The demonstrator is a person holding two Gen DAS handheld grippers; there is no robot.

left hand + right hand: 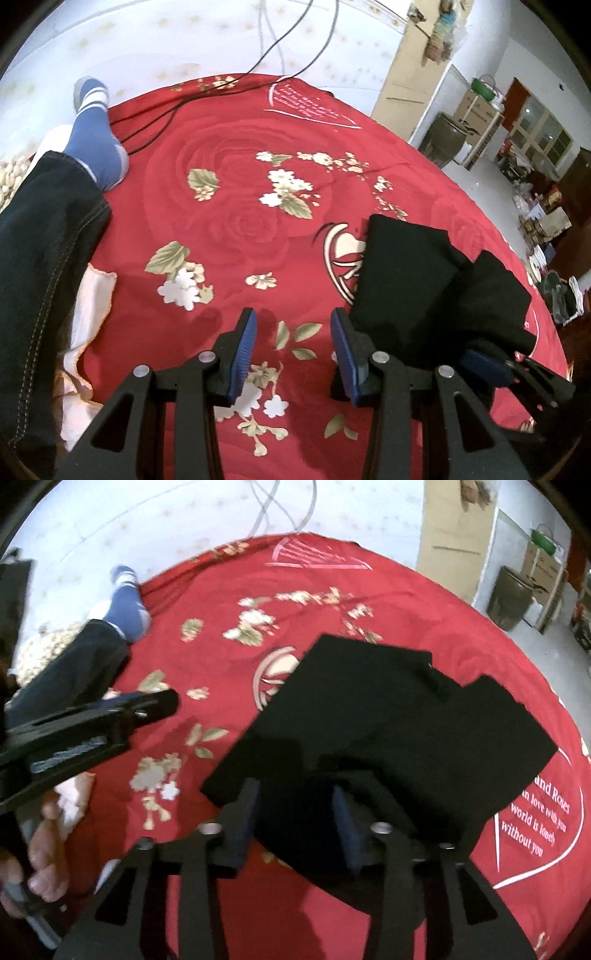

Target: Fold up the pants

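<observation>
Folded black pants [388, 716] lie on a red flowered blanket [221, 657], with one dark layer overlapping another. My right gripper [295, 808] hangs over their near edge, jaws apart; black cloth lies between the fingers but the pads do not press on it. In the left wrist view the pants [417, 273] sit to the right. My left gripper [295, 332] is open over bare blanket [229, 192] just left of them, holding nothing. It also shows at the left of the right wrist view as the left gripper [147, 705]. A blue pad of the right gripper's fingers [484, 365] shows beside the pants.
A person's leg in dark jeans [40, 251] with a blue sock [96, 140] rests on the blanket's left side. A hand [44, 849] grips the left tool. Black cables [207, 92] trail over the far edge. A brown jar [443, 140] and boxes stand at the right.
</observation>
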